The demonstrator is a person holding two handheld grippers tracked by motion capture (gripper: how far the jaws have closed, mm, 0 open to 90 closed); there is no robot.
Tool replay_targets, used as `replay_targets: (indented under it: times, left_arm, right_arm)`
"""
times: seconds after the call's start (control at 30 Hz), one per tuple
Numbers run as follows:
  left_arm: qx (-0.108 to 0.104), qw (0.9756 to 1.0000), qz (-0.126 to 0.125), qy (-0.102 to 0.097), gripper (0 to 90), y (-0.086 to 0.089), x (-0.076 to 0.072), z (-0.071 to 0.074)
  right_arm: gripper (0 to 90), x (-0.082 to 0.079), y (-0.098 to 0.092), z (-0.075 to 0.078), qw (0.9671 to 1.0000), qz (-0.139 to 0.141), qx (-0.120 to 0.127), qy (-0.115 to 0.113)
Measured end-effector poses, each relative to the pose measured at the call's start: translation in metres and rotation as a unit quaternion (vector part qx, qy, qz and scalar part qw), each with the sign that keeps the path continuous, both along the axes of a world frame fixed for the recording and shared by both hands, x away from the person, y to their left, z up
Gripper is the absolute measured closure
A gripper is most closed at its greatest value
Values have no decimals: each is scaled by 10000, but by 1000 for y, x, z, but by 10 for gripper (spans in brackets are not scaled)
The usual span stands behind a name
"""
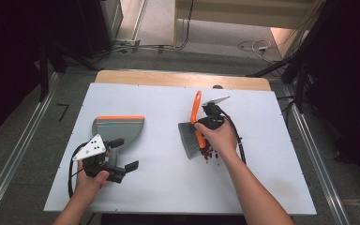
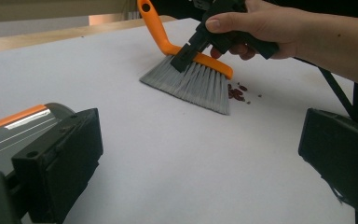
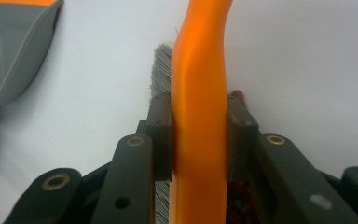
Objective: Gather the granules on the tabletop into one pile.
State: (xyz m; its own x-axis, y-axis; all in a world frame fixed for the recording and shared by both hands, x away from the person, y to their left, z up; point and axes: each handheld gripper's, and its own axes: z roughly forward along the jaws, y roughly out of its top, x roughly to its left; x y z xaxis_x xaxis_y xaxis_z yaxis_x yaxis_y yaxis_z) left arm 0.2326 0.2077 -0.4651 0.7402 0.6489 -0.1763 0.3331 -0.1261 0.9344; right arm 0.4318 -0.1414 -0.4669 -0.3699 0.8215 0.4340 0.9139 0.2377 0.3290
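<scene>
Two tongs noted: right tongs point(image 1: 205, 123) clenched on brush point(image 1: 193, 133) beside red crumbs point(image 1: 210, 153); left tongs point(image 1: 127, 154) released near dustpan point(image 1: 117, 127).

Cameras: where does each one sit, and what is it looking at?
High view: above the table, looking down; both forearms, left gripper by the dustpan.
Left gripper view: rides the left gripper, facing the brush and red crumbs; its jaws stand apart.
Right gripper view: rides the right gripper, jaws clamping the brush.
All share the brush.
</scene>
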Motion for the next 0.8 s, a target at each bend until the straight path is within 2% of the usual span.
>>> replay_targets:
  times: [0.27, 0.8]
  left_arm:
    - [4, 10000, 9, -14, 3, 0, 0, 0]
    - [-12, 10000, 16, -4, 3, -1, 0, 0]
  right_arm:
    - [671, -1, -23, -2, 9998, -182, 60, 15]
    - [670, -4, -59, 0, 9989, -468, 18, -14]
